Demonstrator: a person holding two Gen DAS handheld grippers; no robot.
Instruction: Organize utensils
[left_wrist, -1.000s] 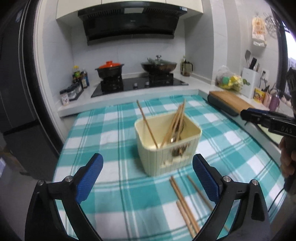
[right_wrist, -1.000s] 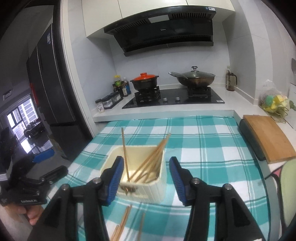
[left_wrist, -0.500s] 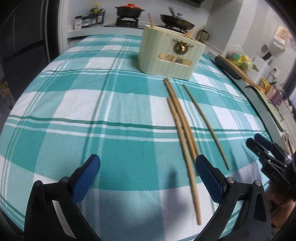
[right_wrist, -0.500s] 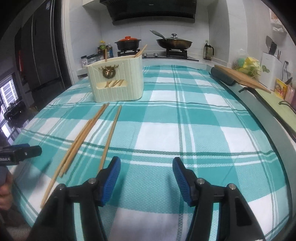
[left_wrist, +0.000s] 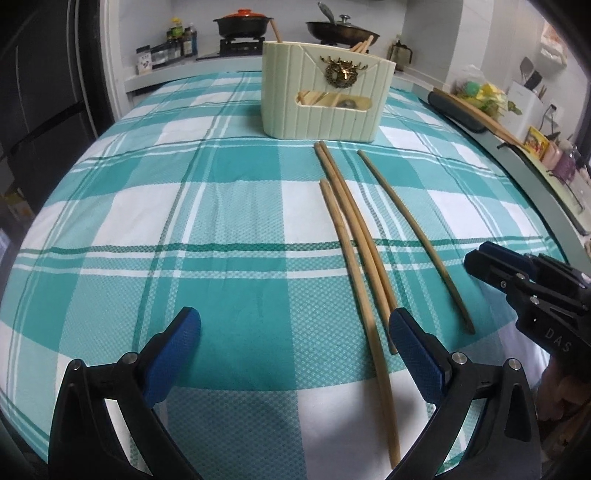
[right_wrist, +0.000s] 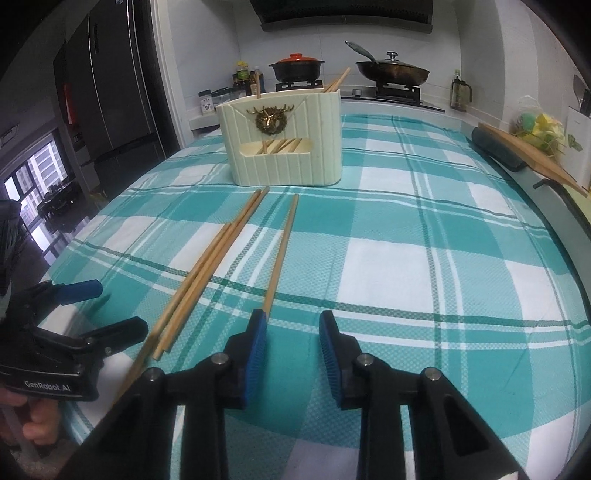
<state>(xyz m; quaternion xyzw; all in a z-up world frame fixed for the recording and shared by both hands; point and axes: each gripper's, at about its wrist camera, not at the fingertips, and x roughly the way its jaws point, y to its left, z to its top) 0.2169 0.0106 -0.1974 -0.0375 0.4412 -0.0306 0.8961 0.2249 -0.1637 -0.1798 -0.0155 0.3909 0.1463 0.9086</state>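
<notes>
Chopsticks (left_wrist: 354, 236) on cloth | right hand-held gripper (right_wrist: 291, 345) narrowly parted beside single stick's tip | left (left_wrist: 293, 332) wide, empty

A teal-and-white checked tablecloth (left_wrist: 229, 206) covers the table. Beyond it, on the black gas hob (right_wrist: 373, 96), stand a dark casserole pot with an orange-red lid (right_wrist: 296, 67) and a dark wok with a glass lid (right_wrist: 392, 71), with a cluster of condiment bottles and jars (left_wrist: 168, 46) on the counter to the left and a glass jug with a dark handle (right_wrist: 460, 92) to the right. A wooden chopping board (right_wrist: 532, 159) lies on the counter at the right, next to a clear bag of yellow and green items (right_wrist: 541, 129), while a tall dark refrigerator (right_wrist: 107, 85) stands at the left.
</notes>
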